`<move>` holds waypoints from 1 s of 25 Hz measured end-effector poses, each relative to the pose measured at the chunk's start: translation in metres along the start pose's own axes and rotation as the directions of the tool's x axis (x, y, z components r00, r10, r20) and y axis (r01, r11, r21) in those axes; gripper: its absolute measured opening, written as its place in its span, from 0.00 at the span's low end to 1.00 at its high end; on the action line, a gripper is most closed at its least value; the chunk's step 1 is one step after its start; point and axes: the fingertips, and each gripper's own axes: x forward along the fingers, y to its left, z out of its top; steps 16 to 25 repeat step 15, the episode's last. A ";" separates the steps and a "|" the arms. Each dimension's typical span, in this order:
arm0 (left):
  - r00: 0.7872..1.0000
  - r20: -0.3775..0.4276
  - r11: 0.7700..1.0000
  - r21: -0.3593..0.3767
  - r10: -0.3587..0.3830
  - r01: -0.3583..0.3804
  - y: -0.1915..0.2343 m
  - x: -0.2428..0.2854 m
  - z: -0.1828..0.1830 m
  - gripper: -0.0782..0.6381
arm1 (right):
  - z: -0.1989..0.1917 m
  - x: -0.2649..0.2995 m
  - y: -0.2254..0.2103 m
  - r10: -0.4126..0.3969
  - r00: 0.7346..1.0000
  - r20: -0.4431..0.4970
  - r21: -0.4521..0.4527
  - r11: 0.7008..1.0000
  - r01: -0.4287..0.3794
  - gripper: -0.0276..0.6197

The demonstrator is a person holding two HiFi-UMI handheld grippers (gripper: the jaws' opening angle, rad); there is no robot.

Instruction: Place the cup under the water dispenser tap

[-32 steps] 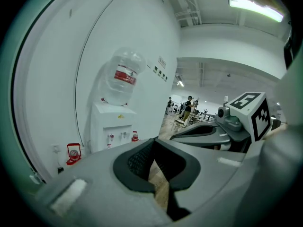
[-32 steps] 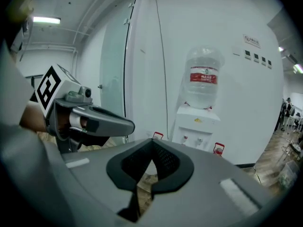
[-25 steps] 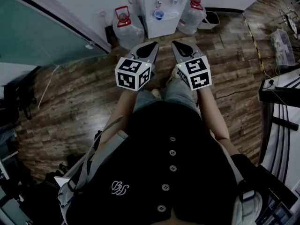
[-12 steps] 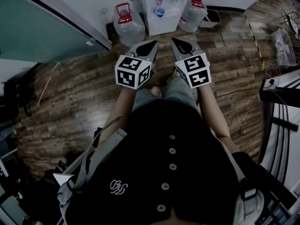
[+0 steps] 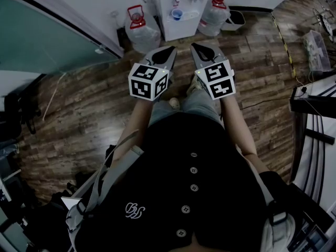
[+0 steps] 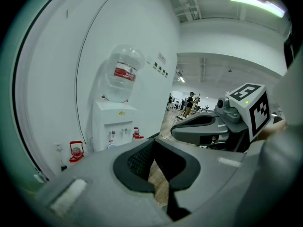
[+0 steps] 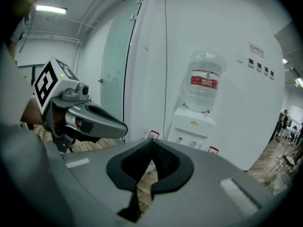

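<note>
A small blue cup [image 5: 177,14] stands on the ledge of the white water dispenser [image 5: 182,20], below its taps, at the top of the head view. In the left gripper view only its rim [image 6: 112,146] shows, low on the dispenser [image 6: 113,124]. My left gripper [image 5: 171,49] and right gripper [image 5: 193,45] are held side by side over the wooden floor, a good way short of the dispenser, pointing at it. Both are shut, tips [image 6: 154,142] [image 7: 152,141] touching, nothing held. A clear water bottle [image 7: 203,82] sits on top of the dispenser [image 7: 193,126].
Two large water bottles with red caps stand on the floor, one on the left [image 5: 140,29] and one on the right [image 5: 213,13] of the dispenser. A glass wall [image 5: 47,35] runs along the left; benches and cables [image 5: 315,104] are at the right. People stand far down the hall [image 6: 190,103].
The head view has shifted slightly, so the dispenser and cup sit a little nearer the top edge. Both grippers have stayed where they were, still shut.
</note>
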 end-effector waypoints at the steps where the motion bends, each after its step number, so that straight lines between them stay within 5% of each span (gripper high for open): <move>1: 1.000 0.000 1.000 -0.002 -0.001 0.001 0.000 0.001 0.000 0.12 | 0.000 0.000 -0.001 -0.002 1.000 -0.002 0.001 1.000 0.002 0.04; 25: 1.000 -0.020 1.000 -0.011 -0.011 0.011 0.002 0.011 -0.005 0.12 | -0.011 0.010 -0.001 0.004 1.000 -0.031 -0.008 1.000 -0.004 0.04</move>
